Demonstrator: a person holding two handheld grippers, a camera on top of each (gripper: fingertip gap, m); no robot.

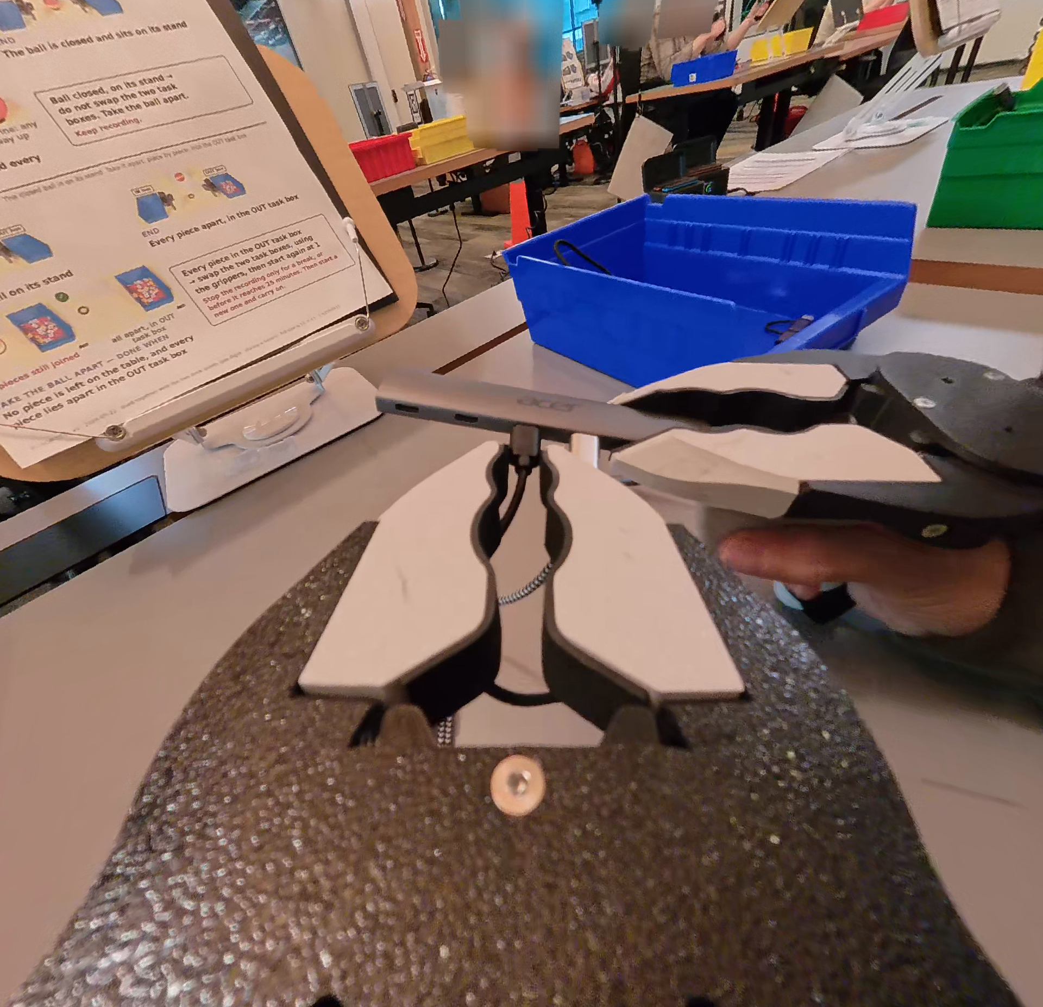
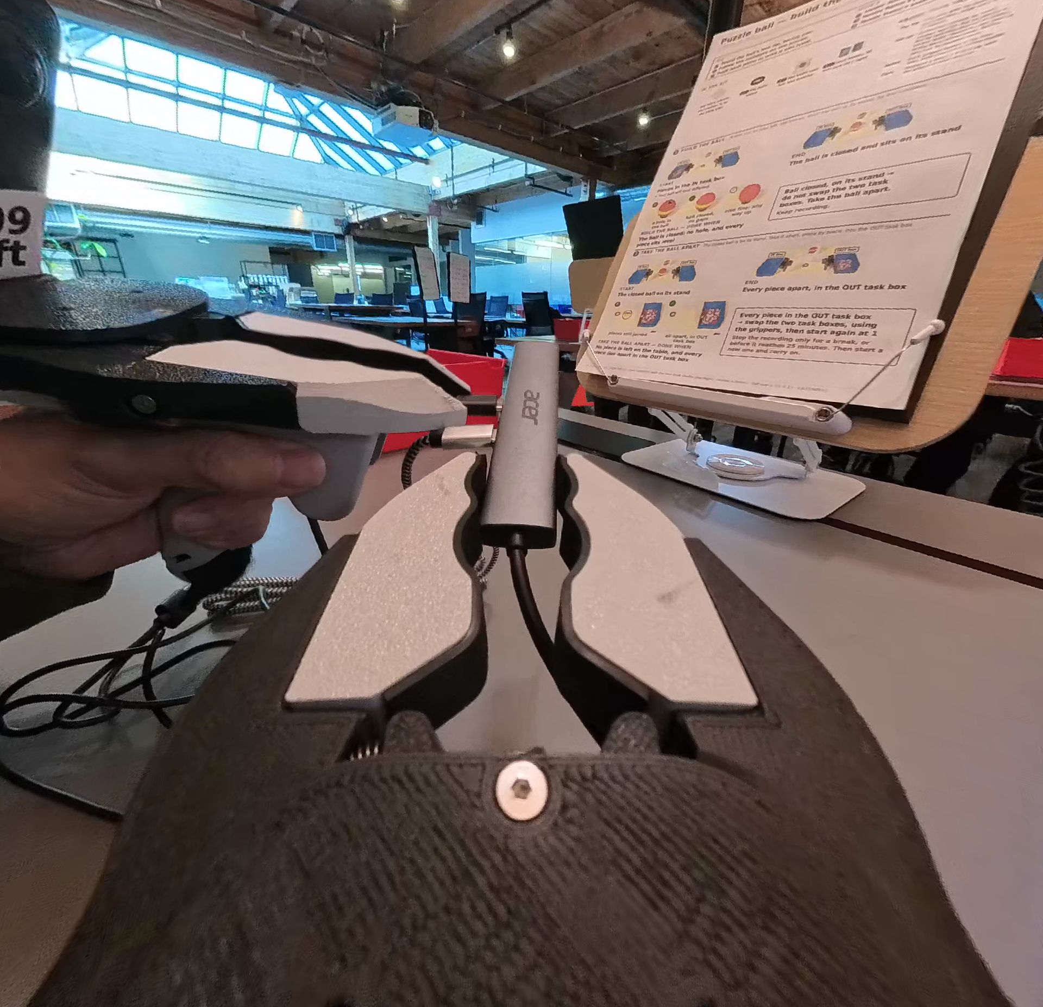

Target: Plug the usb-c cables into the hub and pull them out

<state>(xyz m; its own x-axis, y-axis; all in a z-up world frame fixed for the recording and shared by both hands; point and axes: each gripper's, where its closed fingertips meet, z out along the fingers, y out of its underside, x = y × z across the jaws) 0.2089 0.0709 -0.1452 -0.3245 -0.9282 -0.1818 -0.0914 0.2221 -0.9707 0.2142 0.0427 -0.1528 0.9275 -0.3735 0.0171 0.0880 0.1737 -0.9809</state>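
Two plugs sat at the side of the grey hub [image 2: 522, 432], a slim metal bar that looked light, stiff and smooth, best taken across its narrow width near the tail end, where its own black lead [image 2: 527, 590] left it. The right gripper [image 2: 522, 492] held it just so, fingers nearly closed and pressing both long faces, the bar held up off the table [image 2: 846, 613]. A black plug [image 1: 526, 441] was pinched between the tips of the left gripper [image 1: 522, 454], fingers almost together, its cable [image 1: 511, 506] trailing back between them. A silver plug [image 2: 465, 435] with braided cord sat just below those tips. Small connectors like these probably wanted a straight pull.
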